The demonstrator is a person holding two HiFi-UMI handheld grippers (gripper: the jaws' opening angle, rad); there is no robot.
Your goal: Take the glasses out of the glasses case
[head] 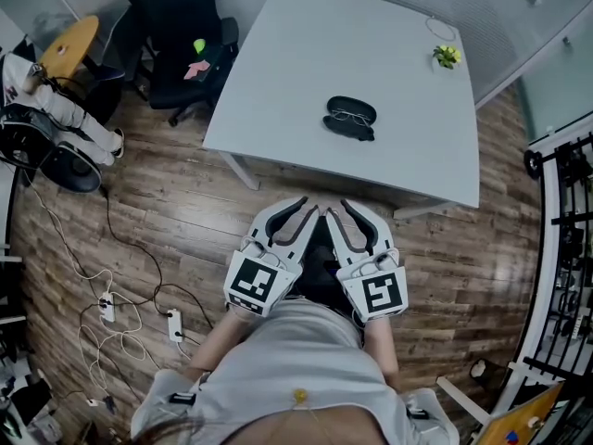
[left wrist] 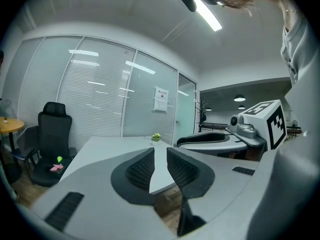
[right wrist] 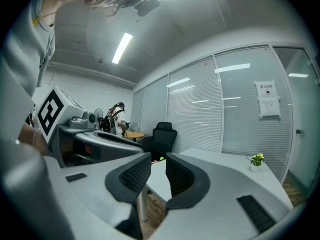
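Observation:
An open black glasses case (head: 350, 118) lies on the white table (head: 278, 109), with thin-framed glasses (head: 347, 115) resting in it. Both grippers hang side by side over the wooden floor, short of the table's near edge and close to the person's body. The left gripper (head: 309, 204) is open, its ribbed dark pads (left wrist: 141, 169) a narrow gap apart with nothing between them. The right gripper (head: 334, 206) is open too, its pads (right wrist: 180, 175) empty. Neither gripper view shows the case; the jaws of both point at the table (left wrist: 100, 149) (right wrist: 220, 161).
A small potted plant (head: 447, 57) (left wrist: 156, 137) (right wrist: 257, 159) stands at the table's far right. A black office chair (head: 181, 44) (left wrist: 50, 134) sits left of the table. Power strips and cables (head: 173, 325) lie on the floor at left. A metal rack (head: 565, 211) lines the right.

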